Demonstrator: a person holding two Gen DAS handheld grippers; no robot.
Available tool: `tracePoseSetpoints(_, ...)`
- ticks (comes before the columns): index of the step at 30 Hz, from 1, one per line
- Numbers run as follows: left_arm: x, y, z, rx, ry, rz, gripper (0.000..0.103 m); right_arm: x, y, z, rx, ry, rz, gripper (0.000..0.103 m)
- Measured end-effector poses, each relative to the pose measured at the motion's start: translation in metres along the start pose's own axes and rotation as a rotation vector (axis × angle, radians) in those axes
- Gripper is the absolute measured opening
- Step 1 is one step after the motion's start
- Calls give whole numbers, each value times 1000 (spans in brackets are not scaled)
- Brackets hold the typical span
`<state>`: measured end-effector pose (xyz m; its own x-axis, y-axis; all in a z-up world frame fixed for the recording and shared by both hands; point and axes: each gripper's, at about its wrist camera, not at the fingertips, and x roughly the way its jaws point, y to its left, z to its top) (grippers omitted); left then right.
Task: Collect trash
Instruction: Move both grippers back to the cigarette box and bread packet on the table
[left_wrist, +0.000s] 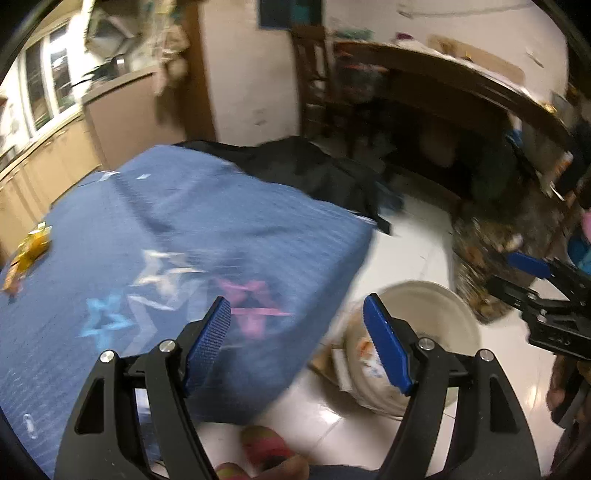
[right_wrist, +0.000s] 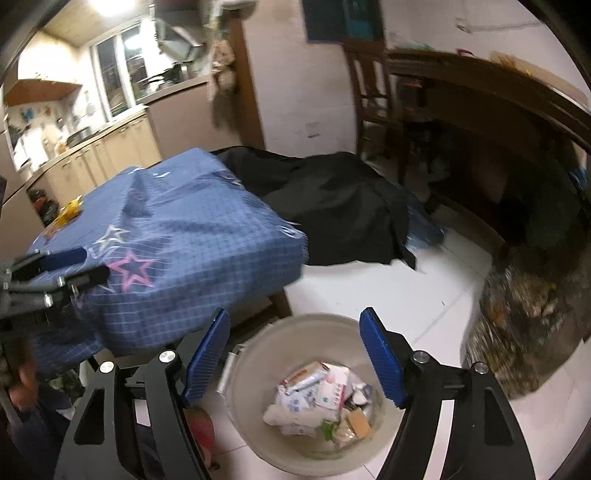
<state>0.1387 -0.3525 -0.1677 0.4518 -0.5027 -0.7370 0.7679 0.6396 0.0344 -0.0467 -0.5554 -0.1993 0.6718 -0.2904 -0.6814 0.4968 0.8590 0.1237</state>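
A beige bin (right_wrist: 255, 339) stands on the white floor under my right gripper (right_wrist: 295, 350), which is open and empty. Several packets and wrappers (right_wrist: 317, 398) lie in the bin. My left gripper (left_wrist: 295, 332) is also open with nothing between its blue pads, hanging over the corner of the table and the bin (left_wrist: 436, 295). A yellow wrapper (left_wrist: 29, 251) lies on the blue checked tablecloth (left_wrist: 184, 221) at the far left, also seen as the yellow wrapper (right_wrist: 68, 212). Each gripper shows at the edge of the other's view: right gripper (left_wrist: 517, 278), left gripper (right_wrist: 74, 267).
A black cloth (right_wrist: 332, 210) is draped behind the table. A wooden chair (right_wrist: 369, 85) and dark desk (right_wrist: 480, 99) stand at the back wall, a patterned rug (right_wrist: 524, 325) lies right, kitchen cabinets (right_wrist: 103, 155) left. A person's foot (left_wrist: 266, 446) is near the bin.
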Motion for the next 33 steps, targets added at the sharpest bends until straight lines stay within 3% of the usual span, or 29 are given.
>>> tracePoseSetpoints(4, -19, 66, 0, -62, -14, 72, 71, 4, 34, 14, -57, -7, 42, 78)
tracePoseSetpoints(13, -62, 255, -17, -214, 5, 287, 71, 17, 119, 44, -217, -13, 162, 85)
tracePoseSetpoints(20, -68, 397, -30, -357, 62, 371, 71, 34, 214, 81, -413, -28, 283, 87)
tracePoseSetpoints(23, -60, 427, -27, -356, 61, 386, 71, 46, 261, 100, -512, -43, 336, 88)
tracePoseSetpoints(33, -7, 489, -12, -359, 33, 299, 76, 114, 377, 144, -757, 32, 489, 89)
